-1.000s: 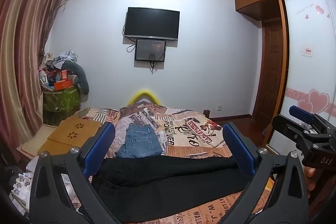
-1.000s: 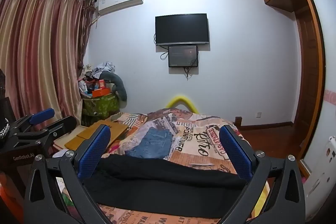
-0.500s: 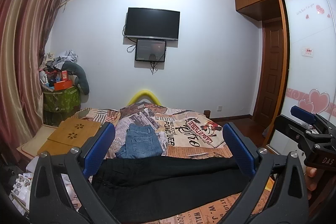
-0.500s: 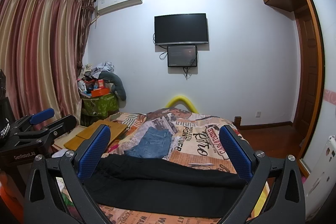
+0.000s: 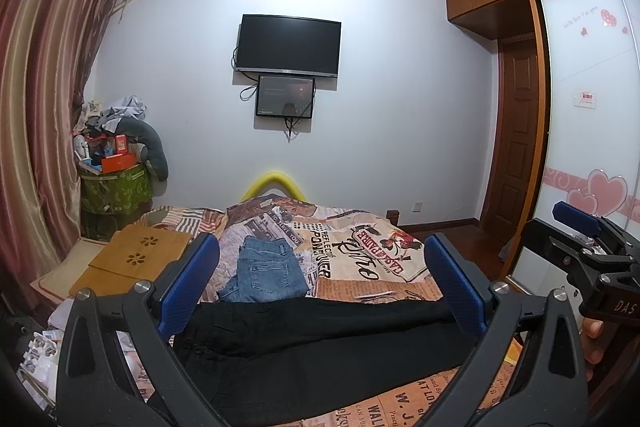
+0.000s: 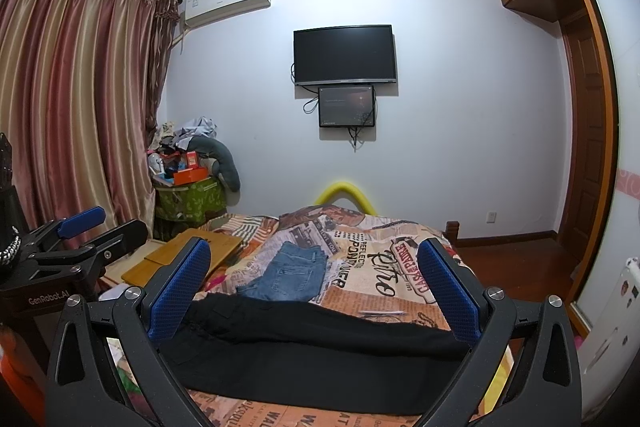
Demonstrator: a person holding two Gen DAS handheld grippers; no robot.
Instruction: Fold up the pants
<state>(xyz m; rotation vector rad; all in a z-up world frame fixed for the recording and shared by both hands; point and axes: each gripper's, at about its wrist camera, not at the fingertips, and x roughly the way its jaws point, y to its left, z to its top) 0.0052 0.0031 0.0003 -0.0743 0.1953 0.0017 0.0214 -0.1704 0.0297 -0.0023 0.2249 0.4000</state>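
Black pants [image 5: 320,351] lie stretched crosswise on the near part of the bed, waist to the left, legs to the right; they also show in the right wrist view [image 6: 316,347]. My left gripper [image 5: 320,275] is open and empty, held above and in front of the pants. My right gripper [image 6: 316,275] is open and empty at a similar height. Each gripper shows at the edge of the other's view: the right one [image 5: 588,247], the left one [image 6: 80,239].
Folded blue jeans [image 5: 266,273] lie farther back on the printed bedspread [image 5: 360,259]. A wooden lap tray [image 5: 132,259] sits at the bed's left. A cluttered green bin [image 5: 116,187] stands by the curtains. A wardrobe [image 5: 580,147] is on the right.
Both grippers shifted only slightly; the view drifted a little. The pants have not moved.
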